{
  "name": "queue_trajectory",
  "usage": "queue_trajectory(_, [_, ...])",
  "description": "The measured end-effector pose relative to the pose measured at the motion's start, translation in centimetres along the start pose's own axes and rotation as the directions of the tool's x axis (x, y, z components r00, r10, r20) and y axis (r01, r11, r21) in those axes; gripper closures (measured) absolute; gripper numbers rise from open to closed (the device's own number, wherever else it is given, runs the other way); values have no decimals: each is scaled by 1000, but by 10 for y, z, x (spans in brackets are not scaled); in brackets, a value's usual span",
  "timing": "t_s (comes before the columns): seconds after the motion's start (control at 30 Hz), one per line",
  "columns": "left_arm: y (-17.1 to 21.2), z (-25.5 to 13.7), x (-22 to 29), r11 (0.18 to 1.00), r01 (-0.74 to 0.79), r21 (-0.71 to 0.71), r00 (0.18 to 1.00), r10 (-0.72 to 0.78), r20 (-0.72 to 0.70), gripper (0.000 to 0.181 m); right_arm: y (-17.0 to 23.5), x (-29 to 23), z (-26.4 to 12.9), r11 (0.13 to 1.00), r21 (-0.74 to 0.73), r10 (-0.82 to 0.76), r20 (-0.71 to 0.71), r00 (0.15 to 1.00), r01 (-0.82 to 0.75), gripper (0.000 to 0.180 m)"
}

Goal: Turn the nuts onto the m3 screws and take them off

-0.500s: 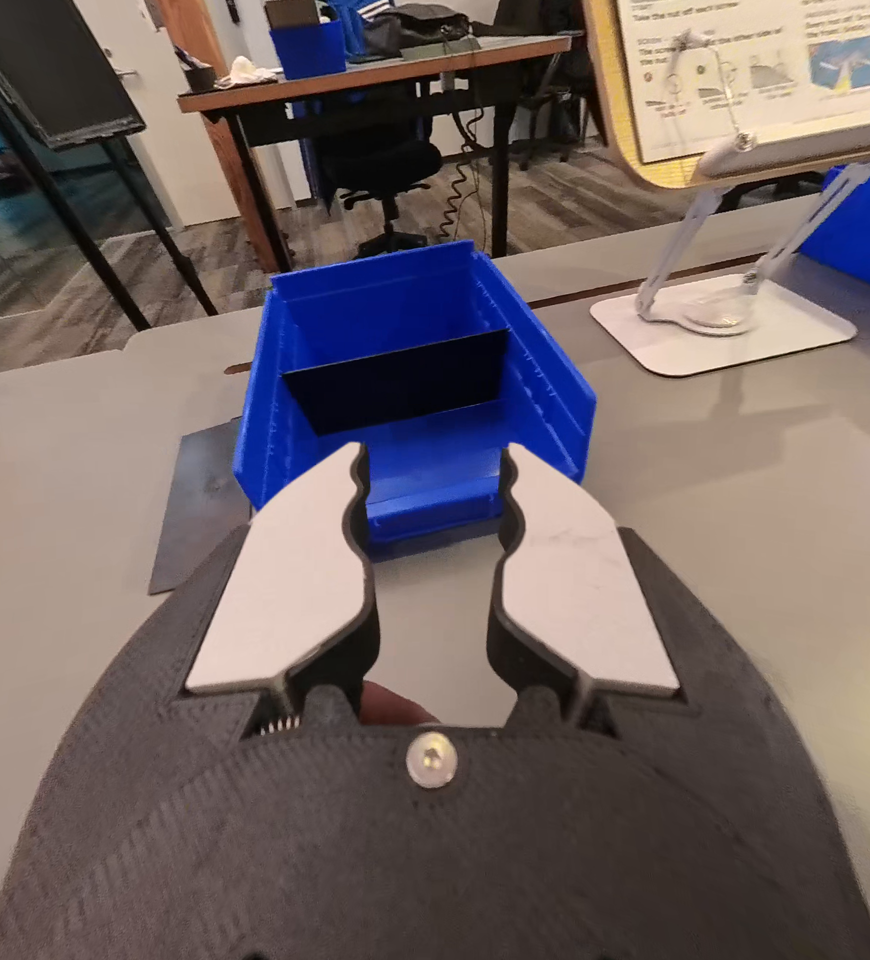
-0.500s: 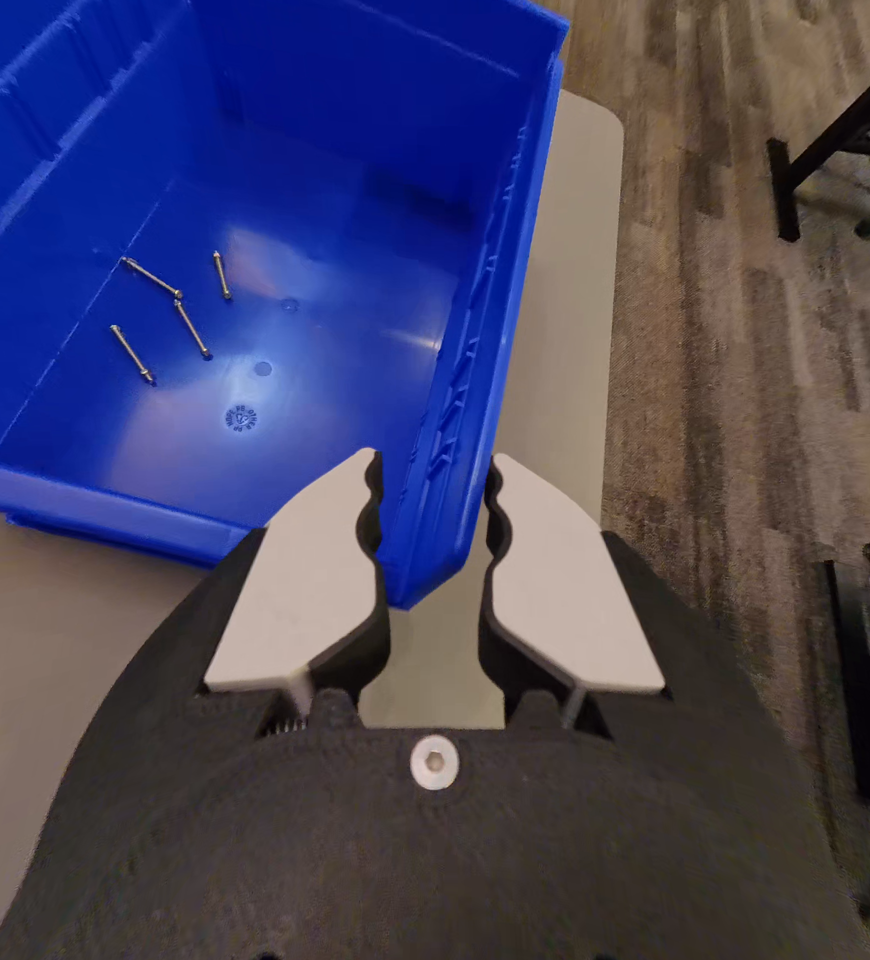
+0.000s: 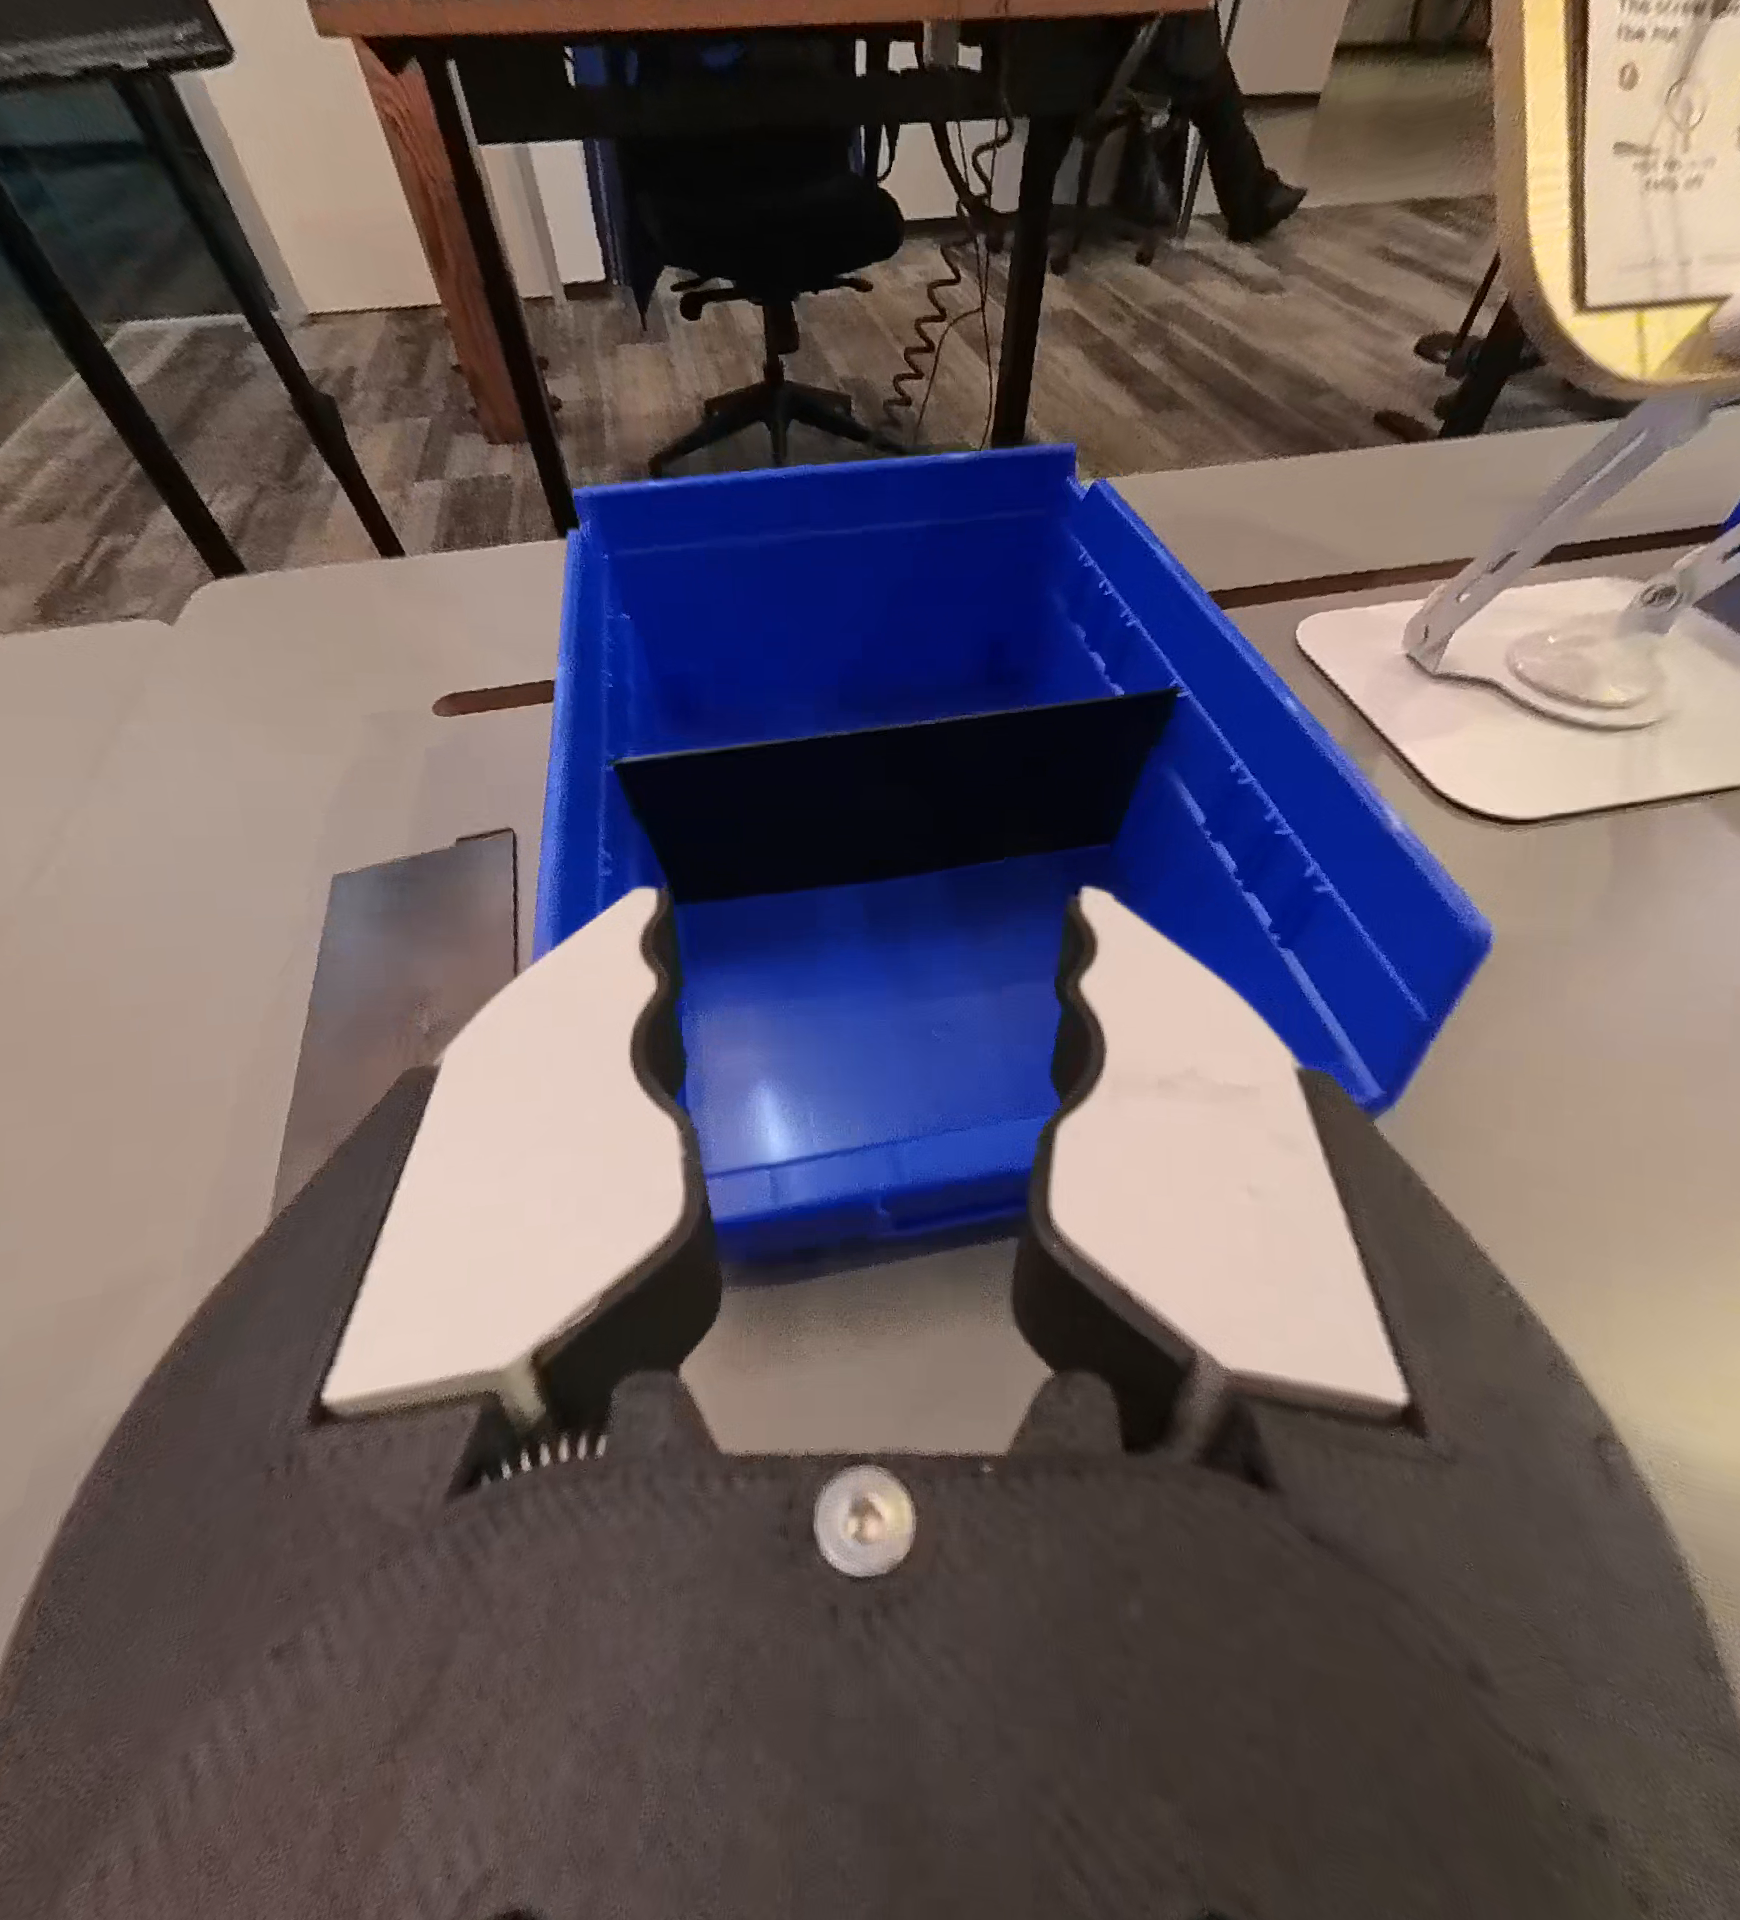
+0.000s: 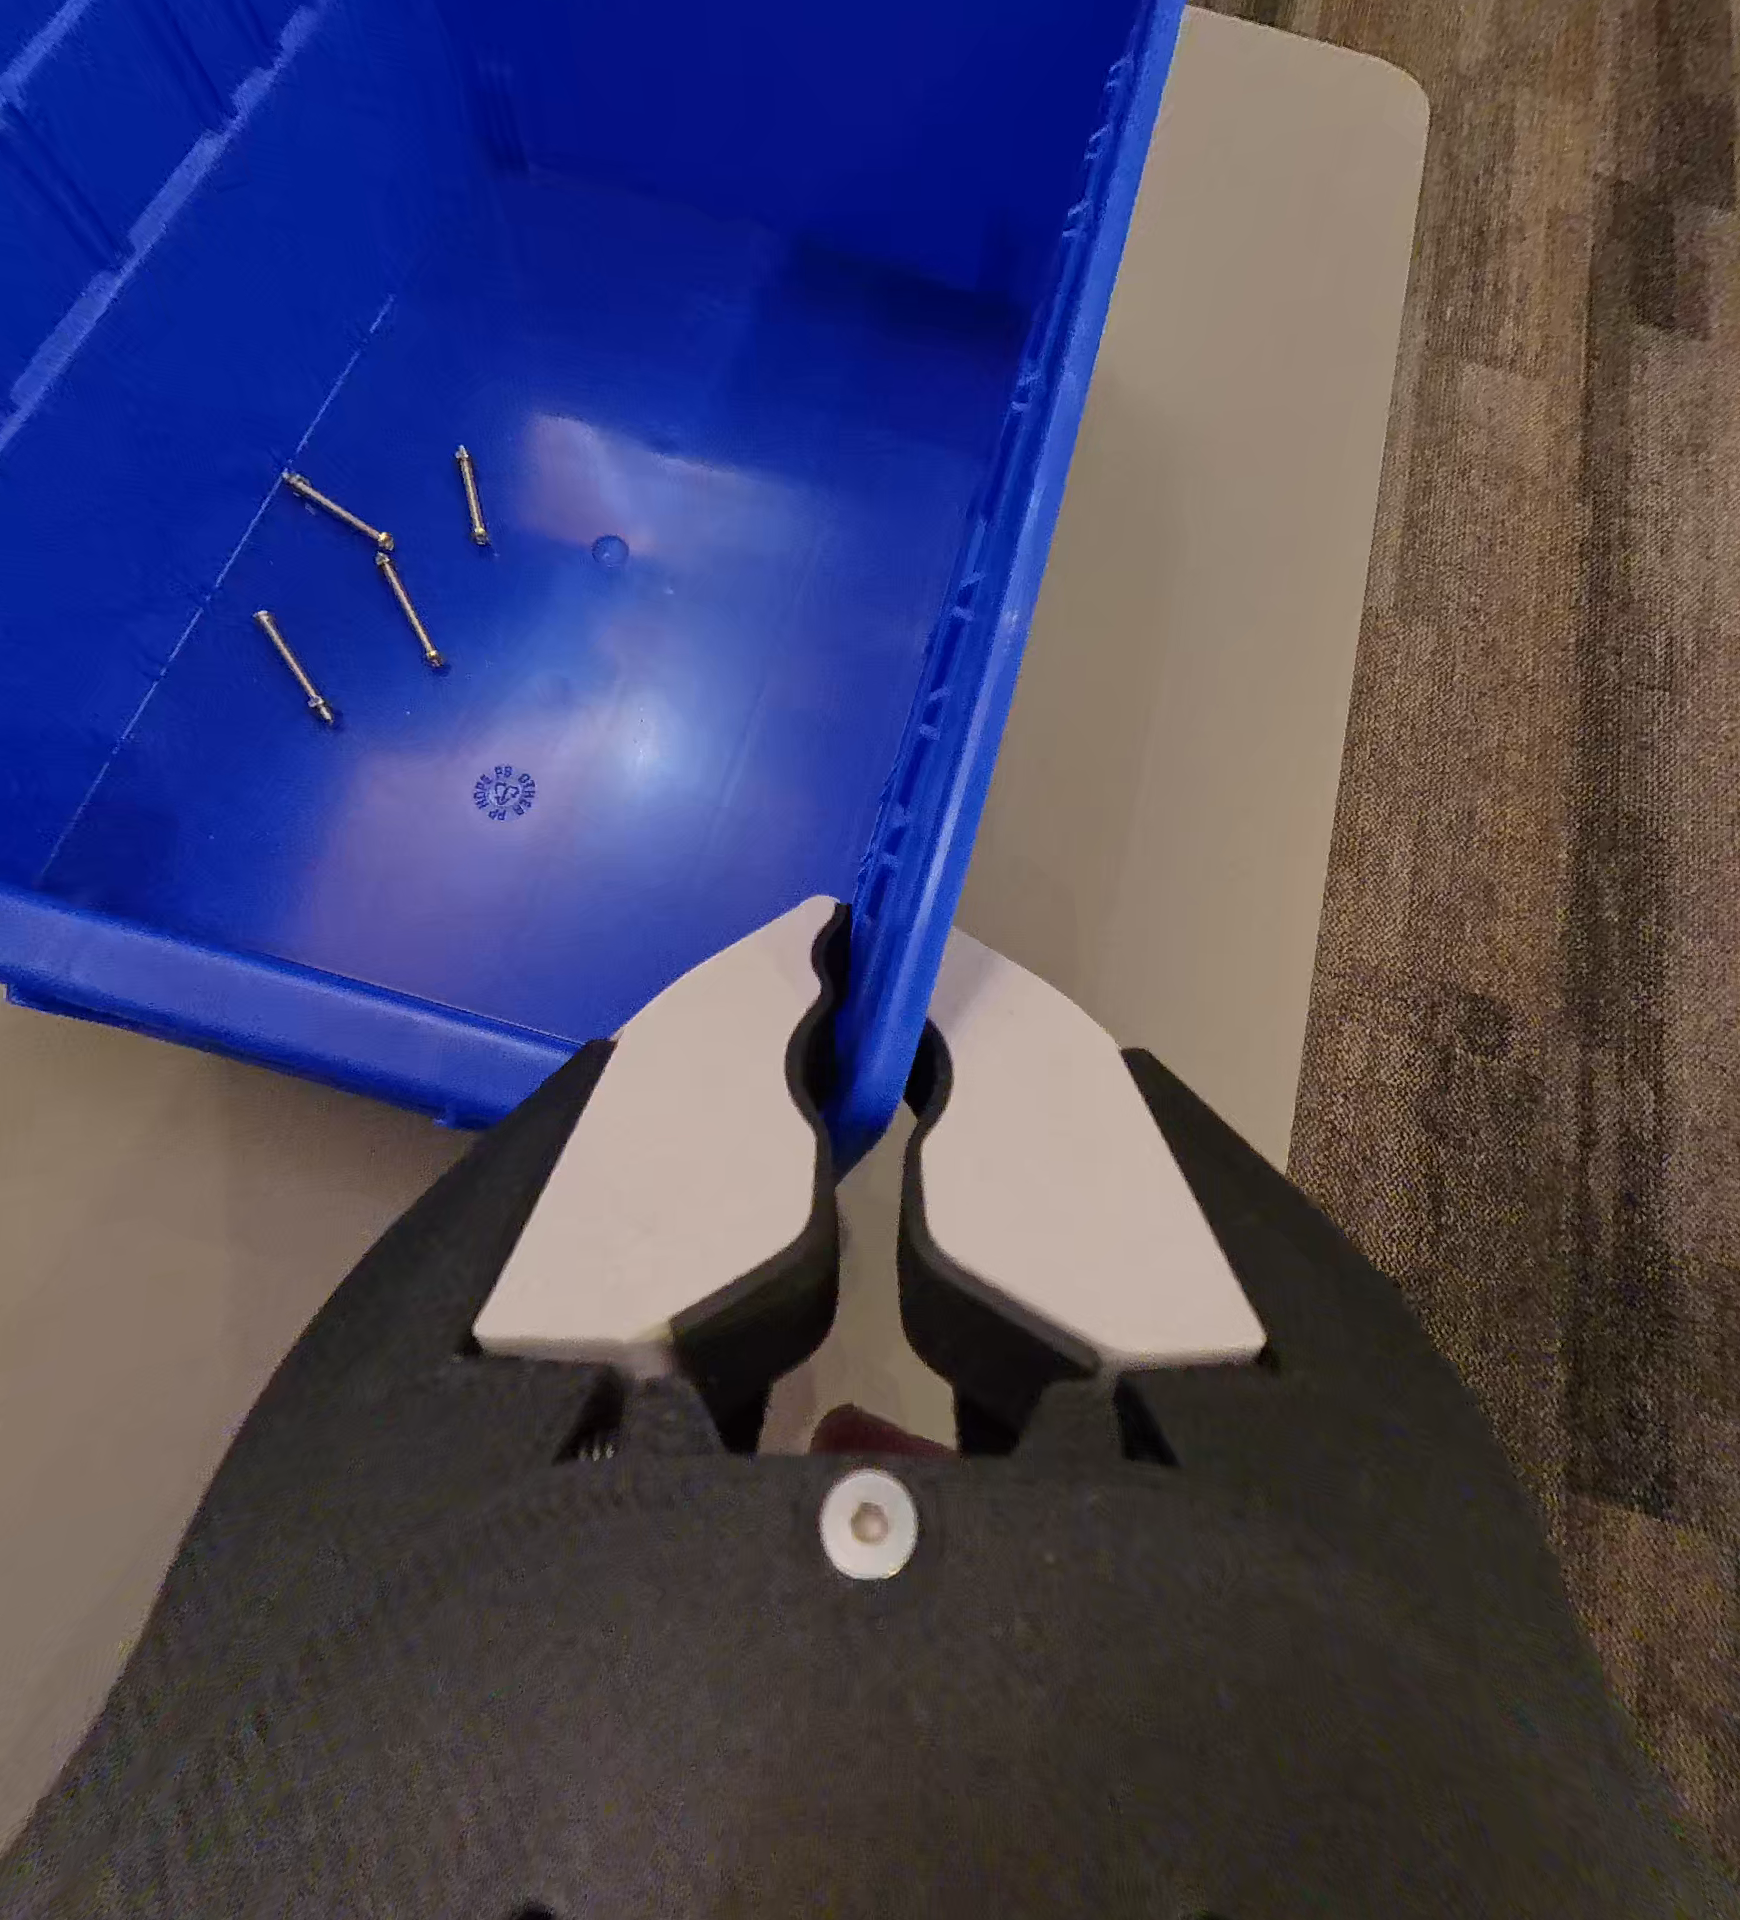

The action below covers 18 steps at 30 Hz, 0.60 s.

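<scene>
Four slim metal screws point(image 4: 367, 582) lie loose on the floor of a large blue bin point(image 4: 637, 312), well ahead and to the left of the right gripper point(image 4: 871, 997); whether nuts sit on them is too small to tell. That gripper comes in from the bin's near right corner, tilted downward, and is clenched on the bin's right side wall, one finger inside the wall and the other outside it. Under the bin is a pale grey table point(image 4: 1209, 623), whose rounded corner ends just to the gripper's right, with grey-brown patterned carpet point(image 4: 1624, 831) beyond it. The left gripper point(image 3: 871, 935) is released, its jaws spread wide and holding nothing, and hangs level over the near compartment of a smaller blue bin point(image 3: 1261, 883). A black divider point(image 3: 897, 800) crosses that bin just past the fingertips. A dark flat plate point(image 3: 409, 987) lies on the table beside the bin, to the gripper's left. Ahead and to its right stands a white stand base point(image 3: 1531, 748). Farther off are a wooden desk point(image 3: 430, 187) and a black office chair point(image 3: 772, 260).
</scene>
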State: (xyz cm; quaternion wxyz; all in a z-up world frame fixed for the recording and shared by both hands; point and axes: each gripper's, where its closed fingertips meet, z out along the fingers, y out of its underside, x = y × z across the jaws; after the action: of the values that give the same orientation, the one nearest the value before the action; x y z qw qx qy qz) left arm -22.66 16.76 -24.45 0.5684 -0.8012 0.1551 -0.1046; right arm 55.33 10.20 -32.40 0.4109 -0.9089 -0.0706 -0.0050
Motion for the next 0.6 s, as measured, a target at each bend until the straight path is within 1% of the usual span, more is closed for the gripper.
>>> queue_trajectory(0.07, [0,7,-4,1000,-19,-21,1000,19,18,109,0,1,0,1000,-1,-14,1,1000,14,175])
queue_trajectory(0.13, [2,12,-7,1000,-3,-25,1000,3,2,111,0,1,0,1000,2,-23,7,1000,23,175])
queue_trajectory(0.17, [3,14,-8,1000,4,-26,1000,-3,4,107,0,0,0,1000,5,-30,10,1000,29,176])
queue_trajectory(0.23, [11,21,-17,999,35,-42,999,-34,19,80,-1,-1,0,999,10,-33,19,999,33,176])
queue_trajectory(0.27, [18,27,-19,995,75,-59,997,-75,4,67,0,-1,0,999,11,-35,22,999,35,176])
queue_trajectory(0.3, [21,30,-18,993,101,-60,995,-102,-20,68,0,-2,-1,999,11,-37,26,999,37,176])
queue_trajectory(0.37, [22,31,-22,997,70,-39,998,-70,3,83,1,-3,-2,999,11,-47,27,999,46,176])
queue_trajectory(0.47, [23,31,-33,998,63,-2,998,-63,7,123,3,-5,-5,999,8,-52,39,998,51,176])
queue_trajectory(0.5, [25,32,-37,998,62,-5,998,-62,23,133,4,-6,-6,999,8,-54,42,998,54,176])
queue_trajectory(0.57, [24,32,-46,999,51,7,997,-51,56,149,7,-7,-9,998,8,-59,50,997,58,176])
queue_trajectory(0.6, [23,34,-49,998,58,12,997,-59,59,151,8,-7,-10,998,10,-58,55,997,58,176])
